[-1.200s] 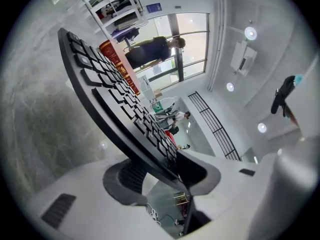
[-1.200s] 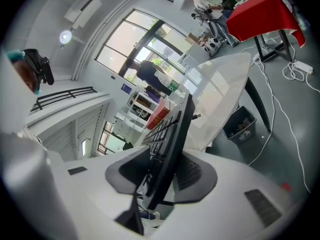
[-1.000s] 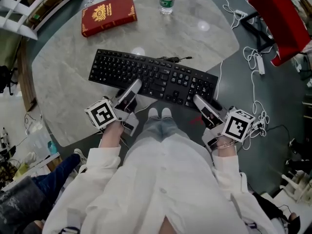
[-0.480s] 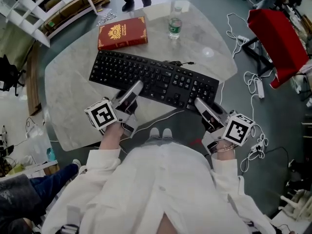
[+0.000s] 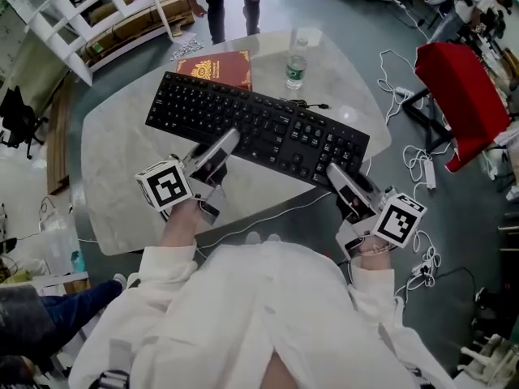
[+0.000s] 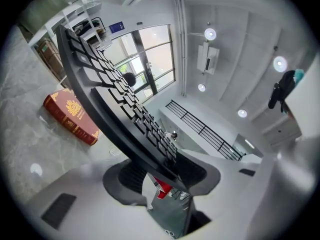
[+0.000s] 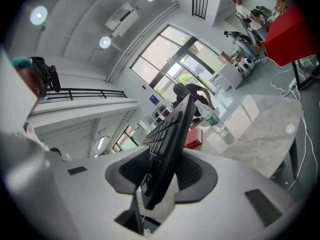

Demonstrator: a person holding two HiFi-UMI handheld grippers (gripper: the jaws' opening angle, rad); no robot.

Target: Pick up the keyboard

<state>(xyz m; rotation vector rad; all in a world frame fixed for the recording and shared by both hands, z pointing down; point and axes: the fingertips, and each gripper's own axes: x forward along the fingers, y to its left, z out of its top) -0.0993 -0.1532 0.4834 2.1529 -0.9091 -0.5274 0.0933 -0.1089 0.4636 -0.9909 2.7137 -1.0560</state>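
A long black keyboard [image 5: 259, 130] hangs lifted above the grey marble table [image 5: 122, 168], held by its near edge at both ends. My left gripper [image 5: 225, 142] is shut on the left part of that edge. My right gripper [image 5: 334, 171] is shut on the right end. In the left gripper view the keyboard [image 6: 115, 104] runs edge-on between the jaws [image 6: 160, 176]. The right gripper view shows the keyboard [image 7: 170, 139] clamped the same way between its pads [image 7: 162, 176]. Its thin black cable [image 5: 304, 100] trails off the far edge.
A red book [image 5: 217, 68] and a clear water bottle [image 5: 298, 61] stand at the table's far side. A person's legs [image 5: 231, 6] are beyond the table. A white rack [image 5: 97, 14] is far left, a red chair [image 5: 462, 96] and loose white cables [image 5: 422, 164] at right.
The keyboard has risen off the table with both grippers and now reaches over the red book's near edge in the head view. Both grippers stay shut on it.
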